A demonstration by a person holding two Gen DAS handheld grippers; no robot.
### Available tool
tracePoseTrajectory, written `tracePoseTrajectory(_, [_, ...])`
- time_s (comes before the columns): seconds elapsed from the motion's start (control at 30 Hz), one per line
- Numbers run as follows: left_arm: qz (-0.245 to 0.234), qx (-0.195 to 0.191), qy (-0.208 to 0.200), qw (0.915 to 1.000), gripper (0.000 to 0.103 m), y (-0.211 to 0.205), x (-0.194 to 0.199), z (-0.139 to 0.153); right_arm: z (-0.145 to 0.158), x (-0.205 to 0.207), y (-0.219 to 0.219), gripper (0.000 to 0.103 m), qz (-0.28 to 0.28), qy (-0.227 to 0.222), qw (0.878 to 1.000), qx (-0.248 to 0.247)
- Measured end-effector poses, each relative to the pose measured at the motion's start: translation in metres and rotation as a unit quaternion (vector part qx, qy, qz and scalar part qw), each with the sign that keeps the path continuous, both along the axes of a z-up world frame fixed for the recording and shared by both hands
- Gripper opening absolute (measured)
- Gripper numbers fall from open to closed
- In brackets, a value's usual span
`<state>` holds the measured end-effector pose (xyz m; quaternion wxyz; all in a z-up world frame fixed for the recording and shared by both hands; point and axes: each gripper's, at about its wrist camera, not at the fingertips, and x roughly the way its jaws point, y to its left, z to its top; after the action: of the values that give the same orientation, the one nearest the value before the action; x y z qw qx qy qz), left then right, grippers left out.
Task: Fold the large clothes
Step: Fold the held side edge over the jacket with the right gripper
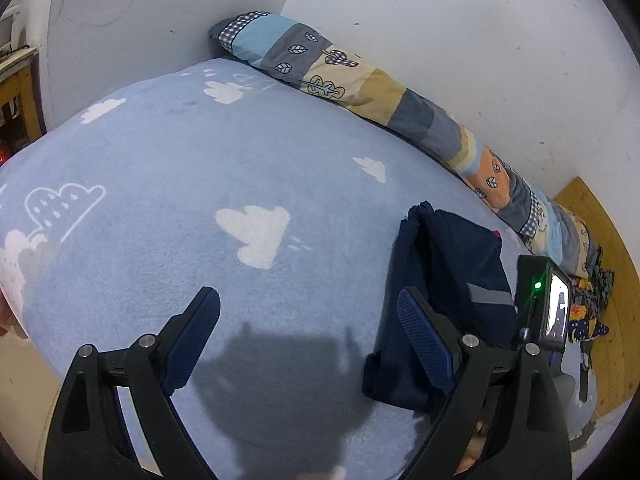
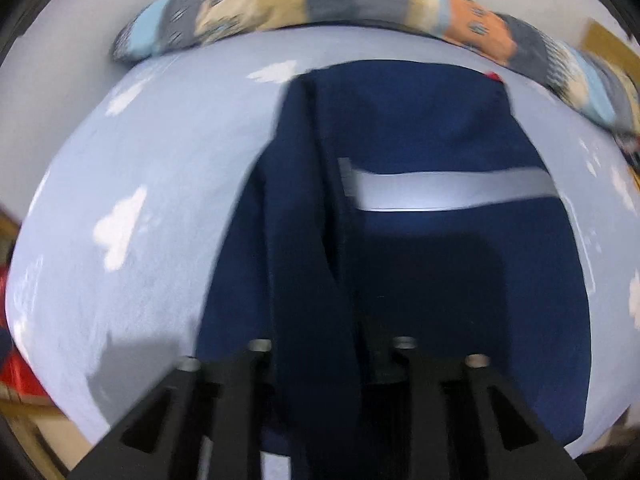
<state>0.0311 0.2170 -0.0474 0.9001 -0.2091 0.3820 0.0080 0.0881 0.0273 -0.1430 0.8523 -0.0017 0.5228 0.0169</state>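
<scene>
Even, fairly bright indoor light falls from above and behind, throwing a soft grey shadow on the bed between and just ahead of the left claw fingers. That view is sharp. The right wrist view is smeared by motion blur, with a pale sheen on the grey stripe ahead of the right claw. Both views bulge, with dark vignetted corners.

Bed under a pale blue fleece blanket printed with white clouds, long patchwork bolster along its far edge against scuffed white walls — wooden headboard at right, wooden furniture at far left, flat indoor light
</scene>
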Motion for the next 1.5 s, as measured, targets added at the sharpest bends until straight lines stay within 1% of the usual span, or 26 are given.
tracePoseTrajectory(0.03, [0.002, -0.002, 0.0, 1.0, 0.092, 0.001, 0.0, 0.0, 0.004, -0.003, 0.007, 0.054, 0.016, 0.0, 1.0, -0.001])
tracePoseTrajectory(0.07, [0.003, -0.005, 0.0, 1.0, 0.092, 0.002, 0.0, 0.0, 0.009, -0.007, 0.01, 0.055, 0.03, -0.006, 0.999, 0.012])
tracePoseTrajectory(0.1, [0.004, -0.008, 0.0, 1.0, 0.092, 0.003, -0.001, 0.0, 0.016, -0.011, 0.012, 0.056, 0.047, -0.01, 0.998, 0.049])
tracePoseTrajectory(0.13, [0.005, -0.01, -0.001, 0.9999, 0.092, 0.004, -0.002, 0.0, 0.022, -0.012, 0.011, 0.055, 0.073, -0.006, 0.99, 0.122])
tracePoseTrajectory(0.17, [0.008, -0.011, -0.002, 0.9999, 0.092, 0.005, -0.003, 0.001, 0.027, -0.012, 0.005, 0.053, 0.094, 0.0, 0.976, 0.199])
tracePoseTrajectory(0.2, [0.01, -0.013, -0.004, 0.9999, 0.092, 0.006, -0.004, 0.001, 0.035, -0.012, -0.004, 0.049, 0.108, 0.01, 0.954, 0.28])
tracePoseTrajectory(0.3, [0.011, -0.017, -0.003, 0.9998, 0.092, 0.008, -0.005, 0.001, 0.063, -0.019, -0.039, 0.054, 0.079, -0.028, 0.945, 0.317])
tracePoseTrajectory(0.33, [0.009, -0.018, -0.002, 0.9998, 0.092, 0.008, -0.004, 0.0, 0.071, -0.021, -0.051, 0.053, 0.076, -0.037, 0.945, 0.316])
tracePoseTrajectory(0.37, [0.006, -0.019, -0.002, 0.9998, 0.091, 0.007, -0.004, 0.0, 0.077, -0.024, -0.062, 0.053, 0.072, -0.045, 0.949, 0.303])
tracePoseTrajectory(0.47, [-0.004, -0.011, -0.001, 0.9999, 0.092, 0.0, -0.002, 0.001, 0.077, -0.043, -0.084, 0.05, 0.083, -0.045, 0.971, 0.222])
tracePoseTrajectory(0.5, [-0.01, -0.008, -0.002, 0.9999, 0.091, -0.003, -0.002, 0.002, 0.073, -0.045, -0.086, 0.047, 0.089, -0.043, 0.973, 0.208])
tracePoseTrajectory(0.53, [-0.016, -0.006, -0.002, 0.9999, 0.091, -0.007, -0.001, 0.003, 0.066, -0.053, -0.089, 0.039, 0.099, -0.038, 0.975, 0.195])
tracePoseTrajectory(0.6, [-0.025, -0.001, -0.004, 0.9997, 0.091, -0.014, -0.001, 0.004, 0.05, -0.07, -0.083, 0.027, 0.109, -0.03, 0.978, 0.177])
tracePoseTrajectory(0.67, [-0.037, 0.008, -0.006, 0.9993, 0.092, -0.022, -0.002, 0.005, 0.036, -0.08, -0.072, 0.026, 0.117, -0.022, 0.978, 0.173])
tracePoseTrajectory(0.73, [-0.047, 0.017, -0.008, 0.9987, 0.092, -0.029, -0.003, 0.007, 0.018, -0.083, -0.053, 0.025, 0.124, -0.011, 0.981, 0.15])
tracePoseTrajectory(0.87, [-0.063, 0.031, -0.01, 0.9975, 0.092, -0.038, -0.004, 0.007, -0.018, -0.046, -0.018, 0.023, 0.117, 0.014, 0.987, 0.112])
tracePoseTrajectory(0.9, [-0.065, 0.033, -0.009, 0.9973, 0.092, -0.04, -0.004, 0.006, -0.026, -0.034, -0.018, 0.023, 0.11, 0.023, 0.987, 0.117])
tracePoseTrajectory(0.97, [-0.072, 0.035, -0.005, 0.9967, 0.092, -0.044, -0.004, 0.003, -0.027, -0.024, -0.031, 0.023, 0.104, 0.029, 0.982, 0.156])
tracePoseTrajectory(1.03, [-0.09, 0.035, -0.002, 0.9953, 0.092, -0.049, -0.004, 0.001, -0.017, -0.027, -0.053, 0.026, 0.116, 0.042, 0.967, 0.225])
tracePoseTrajectory(1.07, [-0.101, 0.036, -0.001, 0.9942, 0.092, -0.052, -0.004, 0.0, -0.007, -0.034, -0.071, 0.027, 0.115, 0.031, 0.957, 0.265])
tracePoseTrajectory(1.13, [-0.122, 0.043, -0.003, 0.9916, 0.092, -0.062, -0.005, -0.001, 0.011, -0.047, -0.106, 0.028, 0.104, 0.008, 0.948, 0.299])
tracePoseTrajectory(1.2, [-0.146, 0.049, -0.004, 0.9881, 0.092, -0.075, -0.004, -0.002, 0.029, -0.061, -0.145, 0.028, 0.086, -0.034, 0.953, 0.289])
tracePoseTrajectory(1.3, [-0.186, 0.057, 0.0, 0.9809, 0.092, -0.103, -0.002, -0.007, 0.043, -0.083, -0.191, 0.028, 0.064, -0.082, 0.968, 0.229])
tracePoseTrajectory(1.37, [-0.212, 0.053, 0.009, 0.9758, 0.091, -0.121, -0.001, -0.013, 0.041, -0.098, -0.213, 0.023, 0.051, -0.091, 0.971, 0.214])
tracePoseTrajectory(1.43, [-0.233, 0.067, 0.017, 0.9701, 0.091, -0.141, -0.001, -0.021, 0.033, -0.106, -0.224, 0.016, 0.043, -0.094, 0.972, 0.209])
tracePoseTrajectory(1.5, [-0.245, 0.09, 0.022, 0.965, 0.091, -0.156, -0.001, -0.027, 0.02, -0.107, -0.223, 0.015, 0.043, -0.086, 0.973, 0.208])
